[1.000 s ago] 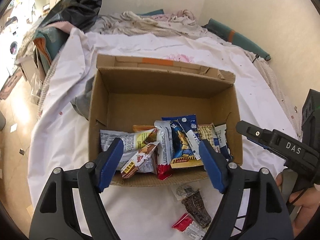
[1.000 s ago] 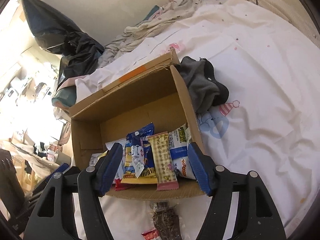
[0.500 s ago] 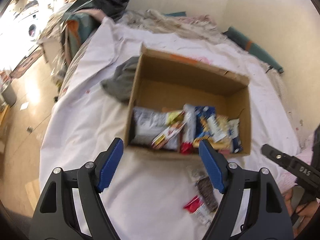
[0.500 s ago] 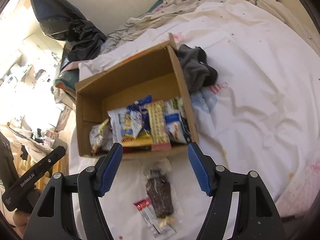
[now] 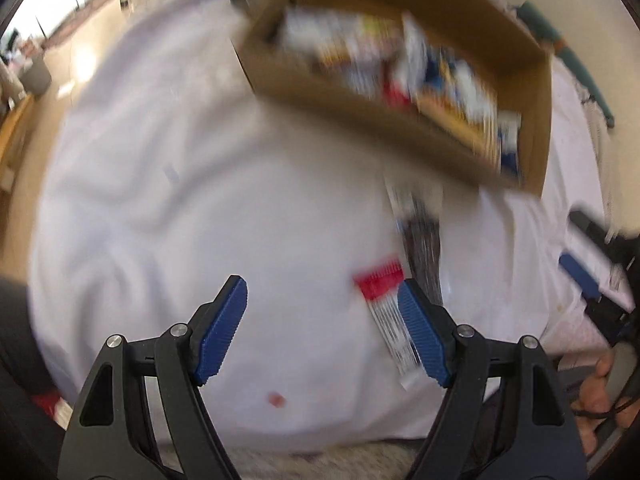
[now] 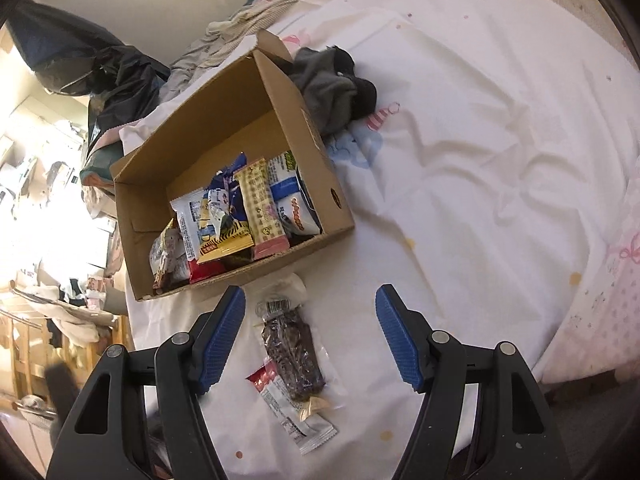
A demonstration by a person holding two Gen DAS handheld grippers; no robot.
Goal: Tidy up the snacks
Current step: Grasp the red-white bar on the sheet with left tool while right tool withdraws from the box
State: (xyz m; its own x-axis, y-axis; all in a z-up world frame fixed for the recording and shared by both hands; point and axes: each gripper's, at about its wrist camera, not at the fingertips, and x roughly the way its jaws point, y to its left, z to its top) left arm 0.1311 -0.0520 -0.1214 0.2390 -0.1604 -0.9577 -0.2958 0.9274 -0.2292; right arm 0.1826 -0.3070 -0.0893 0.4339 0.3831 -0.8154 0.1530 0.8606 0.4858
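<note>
A cardboard box (image 6: 320, 160) on the white bed sheet holds several snack packets (image 6: 236, 216). In front of the box lie two loose snacks: a clear bag of dark brown pieces (image 6: 292, 352) and a red-and-white packet (image 6: 296, 416) partly under it. My right gripper (image 6: 310, 336) hangs open above them, with the dark bag between its fingers and untouched. The left wrist view is blurred: the box (image 5: 400, 116) is at the top, the dark bag (image 5: 424, 244) and red-and-white packet (image 5: 384, 308) lie just beside the right finger of my open, empty left gripper (image 5: 322, 328).
A grey and black garment (image 6: 336, 88) lies against the box's right side. Black bags (image 6: 108, 68) and bedding are piled behind the box. The bed's near edge (image 6: 560, 376) runs at lower right. A hand (image 5: 600, 396) with the other gripper shows at the right of the left wrist view.
Both grippers have drawn back from the box toward the loose snacks on the sheet. The left one has swung down and rolled fast, blurring its view. Both stay open.
</note>
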